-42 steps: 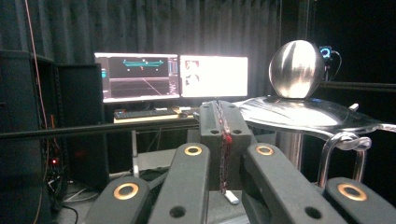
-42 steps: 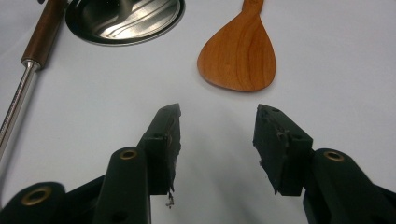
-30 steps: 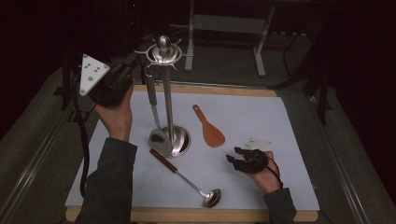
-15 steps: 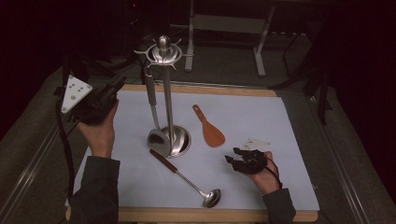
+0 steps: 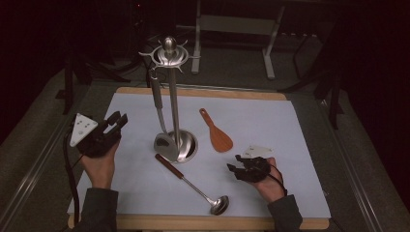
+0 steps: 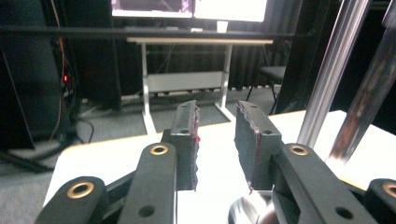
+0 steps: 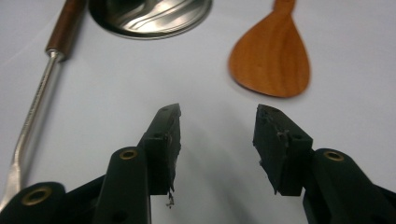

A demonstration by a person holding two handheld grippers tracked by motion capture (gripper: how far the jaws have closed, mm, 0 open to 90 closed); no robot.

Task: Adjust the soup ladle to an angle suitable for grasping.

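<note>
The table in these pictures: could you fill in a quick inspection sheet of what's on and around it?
Surface: white mat on a wooden board, bare between the things.
Job's things: steel utensil stand with one utensil hanging from its top; ladle and wooden spatula lying flat on the mat.
Clutter: nothing seen.
Grippers: left tongs have just been opening, nothing between them, left of the stand; right tongs open and empty, low over the mat near the spatula.
Cables: black cable trailing from the left tongs.
Surroundings: dark room, white desk frame behind the table.
</note>
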